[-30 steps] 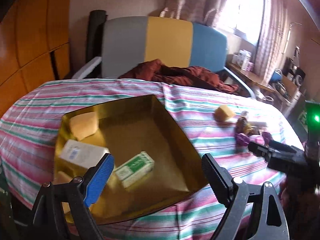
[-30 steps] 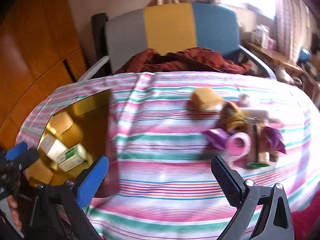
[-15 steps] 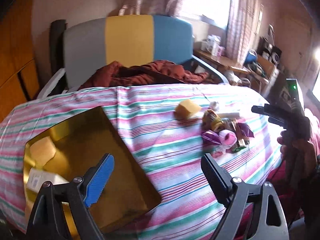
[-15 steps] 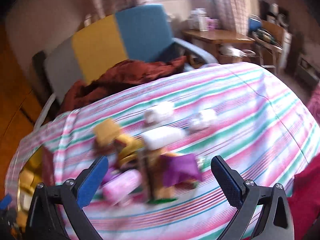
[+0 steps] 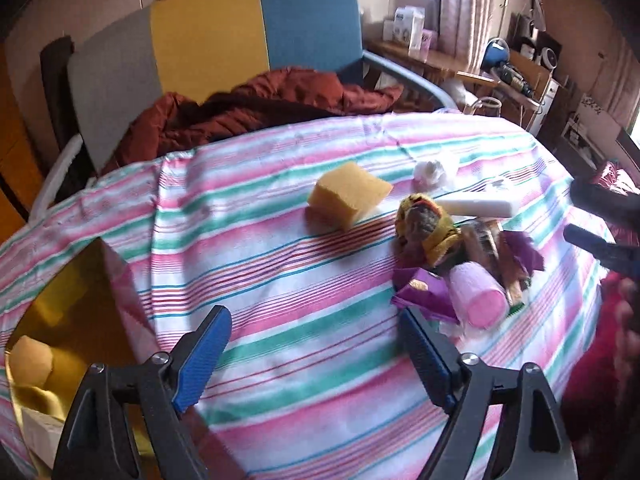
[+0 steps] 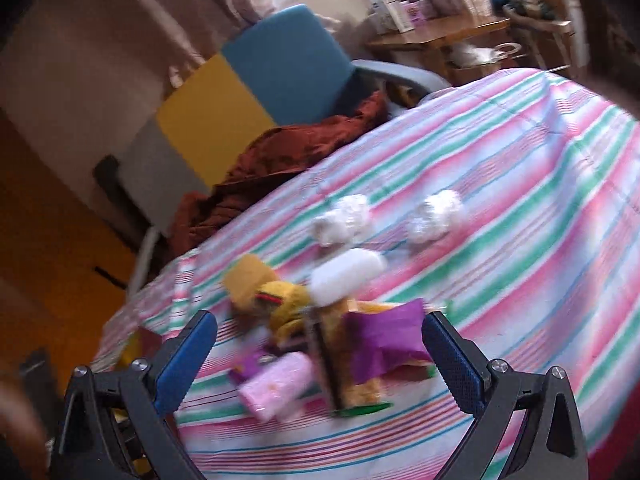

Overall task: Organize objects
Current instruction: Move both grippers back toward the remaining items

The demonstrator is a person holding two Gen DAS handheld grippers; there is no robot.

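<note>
A pile of small items lies on the striped tablecloth [image 5: 280, 280]: a yellow sponge [image 5: 349, 195], a pink roll [image 5: 476, 294], purple wrappers [image 5: 420, 292], a white bar [image 5: 478, 207] and a crumpled white wad [image 5: 430, 170]. A gold tray [image 5: 68, 320] holding a sponge and a box sits at the left edge. My left gripper [image 5: 316, 356] is open and empty, short of the pile. My right gripper [image 6: 320, 356] is open and empty, right in front of the pink roll [image 6: 276, 386] and purple wrapper [image 6: 384, 340]; it also shows in the left wrist view [image 5: 600, 236].
A grey, yellow and blue chair [image 5: 216, 44] with a rust-red cloth [image 5: 256, 108] stands behind the table. A cluttered wooden desk [image 5: 460, 64] is at the back right. Two white wads [image 6: 436, 216] lie beyond the pile. Orange cabinets [image 6: 40, 240] are at the left.
My left gripper has swung right, away from the gold tray and toward the pile. My right gripper has moved in close to the pile. Both stay open.
</note>
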